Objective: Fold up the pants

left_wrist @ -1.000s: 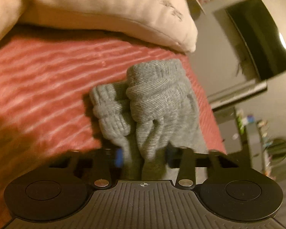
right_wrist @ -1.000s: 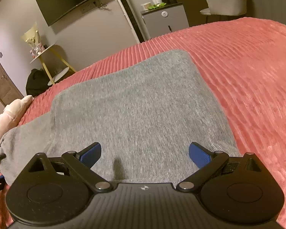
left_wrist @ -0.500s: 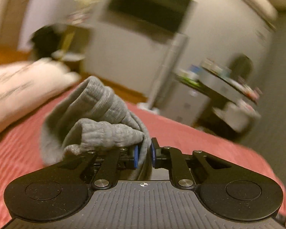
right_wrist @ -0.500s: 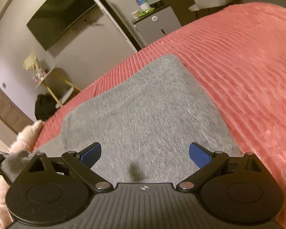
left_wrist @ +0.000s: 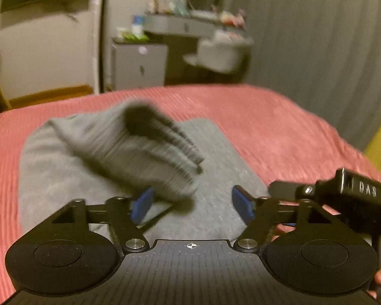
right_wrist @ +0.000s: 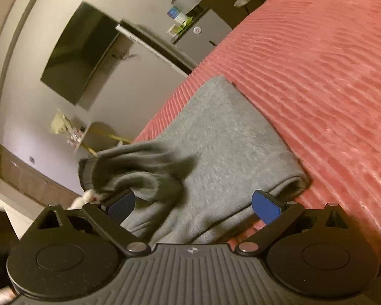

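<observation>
Between the left gripper's blue pads there is only air: the jaws have just been opening and stand spread, with the ribbed cuffs of the pants dropping free just ahead of them, blurred in mid-fall, so the release looks meant to lay the legs over the body of the garment as a fold. The right gripper is likewise spread and grips nothing; it hovers over the near folded edge of the pants, probably to steady or smooth that edge. The pants lie on the red bedspread, the lower layer flat and the cuff end landing on top. Beyond stand a cabinet and a wall TV.
</observation>
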{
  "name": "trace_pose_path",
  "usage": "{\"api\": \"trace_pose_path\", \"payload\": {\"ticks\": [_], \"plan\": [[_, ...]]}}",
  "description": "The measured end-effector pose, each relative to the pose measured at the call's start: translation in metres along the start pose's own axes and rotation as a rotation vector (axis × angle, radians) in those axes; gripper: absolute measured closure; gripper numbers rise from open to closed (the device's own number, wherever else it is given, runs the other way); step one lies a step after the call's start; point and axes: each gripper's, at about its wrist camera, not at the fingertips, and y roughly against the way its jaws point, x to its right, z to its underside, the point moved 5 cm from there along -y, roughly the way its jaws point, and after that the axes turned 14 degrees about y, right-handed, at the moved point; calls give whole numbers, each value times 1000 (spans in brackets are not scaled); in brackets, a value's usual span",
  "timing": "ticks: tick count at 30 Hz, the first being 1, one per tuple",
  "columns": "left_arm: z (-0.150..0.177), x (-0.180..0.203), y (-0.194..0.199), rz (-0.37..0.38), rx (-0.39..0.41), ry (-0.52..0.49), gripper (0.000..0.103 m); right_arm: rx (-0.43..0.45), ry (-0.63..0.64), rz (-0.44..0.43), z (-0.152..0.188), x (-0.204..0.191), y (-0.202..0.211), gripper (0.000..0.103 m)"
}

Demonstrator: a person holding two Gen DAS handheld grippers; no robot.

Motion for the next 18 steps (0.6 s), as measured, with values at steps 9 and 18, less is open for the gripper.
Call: {"api": "trace_pose_path", "payload": {"ticks": [9,18], "plan": [[37,-140,60,-270,165,575,19,-20,138,-56,-12,-37,-38,4],[51,-142,34,-248,51,533,17,-113,149,-18,-16,-41,-121,18]]}}
